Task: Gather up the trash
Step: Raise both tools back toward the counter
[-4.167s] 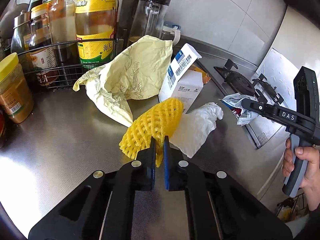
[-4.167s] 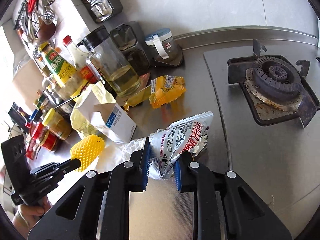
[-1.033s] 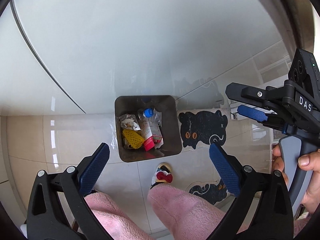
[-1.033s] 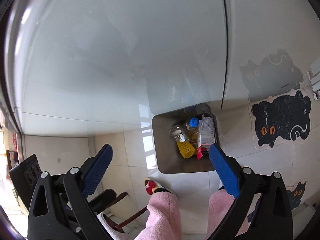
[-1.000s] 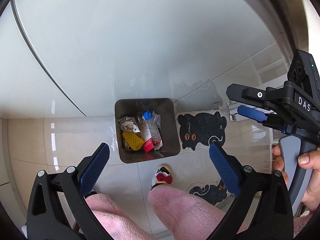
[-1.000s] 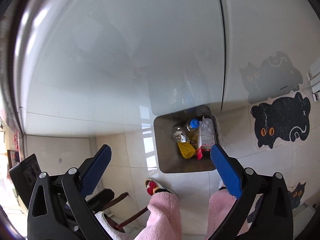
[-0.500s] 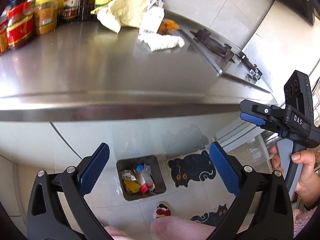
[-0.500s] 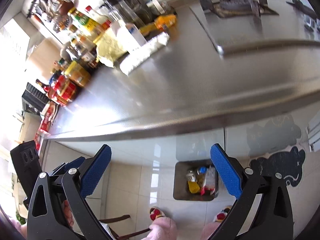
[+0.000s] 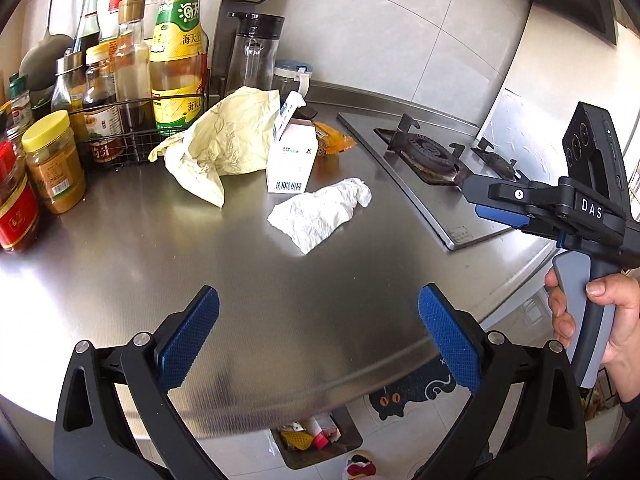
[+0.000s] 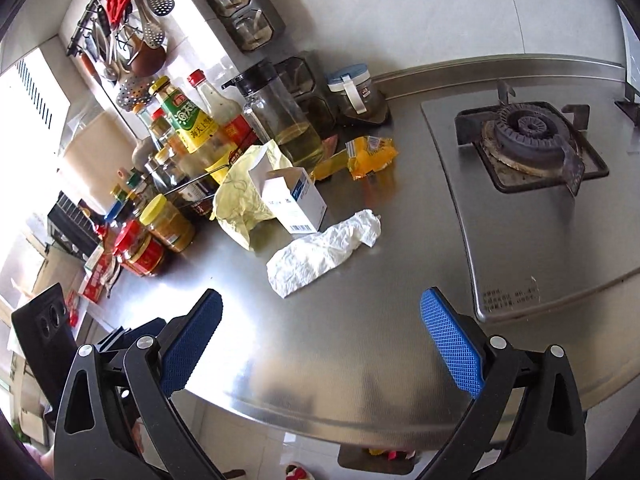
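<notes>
**Both grippers empty above the steel table, with trash left to collect.**

From left to right in the left wrist view: the condiment jars and bottles (image 9: 120,80) stood in a wire rack at the table's rear edge, evidently stored there, not discarded; beside them lay the crumpled yellow paper bag (image 9: 218,140), the opened white carton (image 9: 290,156) touching it, an orange wrapper (image 9: 334,140) behind the carton, and the crumpled white tissue (image 9: 320,214) nearest the front. The left gripper (image 9: 318,336) hung over bare table (image 9: 280,300), its fingers spread wide and holding nothing. The right gripper (image 10: 320,340) was likewise wide open and empty, aimed toward the tissue, probably the next pickup. The trash bin (image 9: 316,436) sat on the floor below the table edge, within easy dropping reach.
</notes>
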A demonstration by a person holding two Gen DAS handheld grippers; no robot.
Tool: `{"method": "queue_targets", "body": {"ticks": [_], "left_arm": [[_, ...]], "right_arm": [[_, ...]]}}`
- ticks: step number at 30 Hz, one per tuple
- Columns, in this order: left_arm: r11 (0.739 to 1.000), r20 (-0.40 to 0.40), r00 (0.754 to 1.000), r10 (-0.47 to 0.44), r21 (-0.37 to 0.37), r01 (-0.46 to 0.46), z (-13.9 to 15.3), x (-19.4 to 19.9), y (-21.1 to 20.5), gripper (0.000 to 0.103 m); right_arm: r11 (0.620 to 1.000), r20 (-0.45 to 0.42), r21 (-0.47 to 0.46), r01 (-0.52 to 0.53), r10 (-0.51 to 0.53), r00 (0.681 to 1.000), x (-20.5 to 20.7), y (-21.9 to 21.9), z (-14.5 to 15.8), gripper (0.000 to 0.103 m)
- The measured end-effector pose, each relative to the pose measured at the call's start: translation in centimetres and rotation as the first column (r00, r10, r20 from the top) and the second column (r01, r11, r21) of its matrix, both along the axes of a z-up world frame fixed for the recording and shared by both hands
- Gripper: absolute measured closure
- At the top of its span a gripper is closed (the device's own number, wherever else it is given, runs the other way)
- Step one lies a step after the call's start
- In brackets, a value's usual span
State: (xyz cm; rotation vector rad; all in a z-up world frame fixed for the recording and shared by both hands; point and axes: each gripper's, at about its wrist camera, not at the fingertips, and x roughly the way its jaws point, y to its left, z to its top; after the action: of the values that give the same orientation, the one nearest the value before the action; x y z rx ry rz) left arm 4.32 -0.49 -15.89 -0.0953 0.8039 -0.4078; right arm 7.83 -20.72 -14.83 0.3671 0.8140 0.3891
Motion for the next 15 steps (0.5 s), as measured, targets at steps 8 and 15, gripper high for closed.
{"method": "queue_targets", "body": {"ticks": [8, 15], "left_arm": [[0.999, -0.031, 0.999, -0.018, -0.033, 0.017, -1.7, 5.4, -1.0, 0.013], [0.999, -0.058, 0.998, -0.034, -0.032, 0.032, -4.2, 8.6, -2.2, 0.021]], "right_arm": [[0.998, 0.005, -0.043, -0.045, 0.046, 0.999, 6.0, 2.5, 0.0, 0.011], [0.993, 0.000, -0.065, -0.103, 0.103, 0.995, 10.4, 5.1, -0.1, 0.026]]}}
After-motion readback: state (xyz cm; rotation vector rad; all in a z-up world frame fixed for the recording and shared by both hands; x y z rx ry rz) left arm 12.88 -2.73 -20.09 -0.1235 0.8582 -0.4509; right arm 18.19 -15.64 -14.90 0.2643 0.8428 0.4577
